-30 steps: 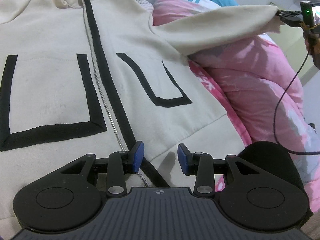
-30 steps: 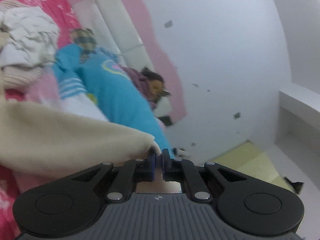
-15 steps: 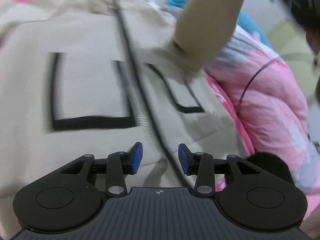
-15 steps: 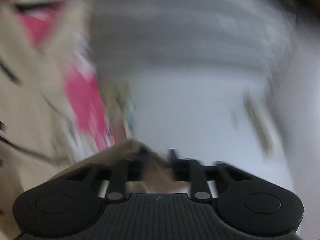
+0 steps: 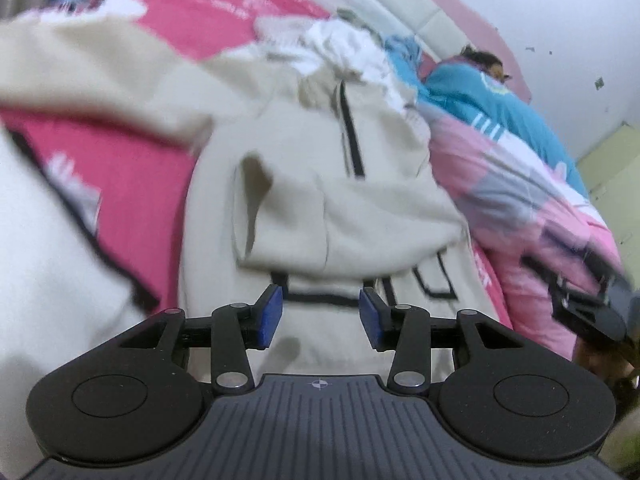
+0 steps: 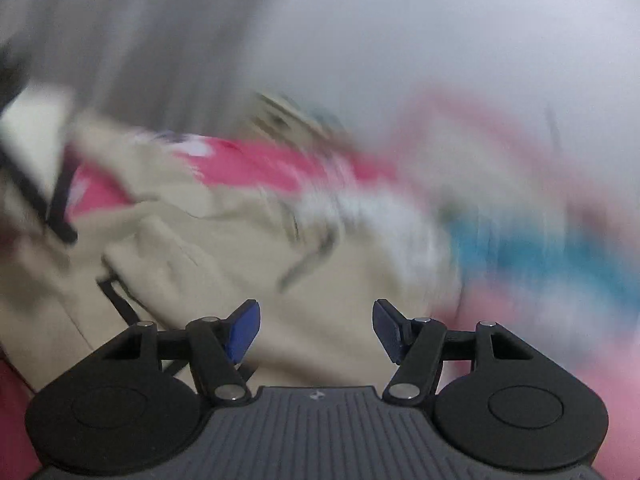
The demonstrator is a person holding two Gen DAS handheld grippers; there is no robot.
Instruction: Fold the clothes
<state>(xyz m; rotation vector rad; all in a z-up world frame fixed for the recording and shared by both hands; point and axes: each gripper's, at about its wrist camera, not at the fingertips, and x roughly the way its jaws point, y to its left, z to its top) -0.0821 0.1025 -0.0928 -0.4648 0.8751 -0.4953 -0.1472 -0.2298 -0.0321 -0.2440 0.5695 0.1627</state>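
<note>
jacket: cream zip-up jacket [image 5: 304,152] with black trim, lying flat on the bed, front side up, collar end toward the headboard

sleeve: one cream sleeve [image 5: 340,224] is folded across the chest and lies over the black zip line and the black pocket outlines; its cuff end points toward the left side of the bed in the left wrist view

other sleeve: the second sleeve [image 5: 92,80] stretches off toward the left edge of the bed, pretty blurry

left hand-held gripper [image 5: 321,317]: hovering over the jacket's lower front, jaws partway apart and opening, nothing between the blue pads, only cloth below them

right hand-held gripper [image 6: 316,330]: jaws wide apart and opening, nothing pinched. It hangs over the cream cloth near the right edge of the bed, and it also shows at the right border of the left wrist view [image 5: 592,312]

bed: pink quilt [image 5: 532,216] bunched along the right edge, hot pink sheet [image 5: 168,184] showing left of the jacket

more clothes: a white heap [image 5: 344,44] just past the jacket's collar and a blue garment [image 5: 492,104] lying toward the far right corner by the headboard

right wrist view: heavily smeared, so beyond cream cloth, pink and a blue streak I can't tell much
</note>
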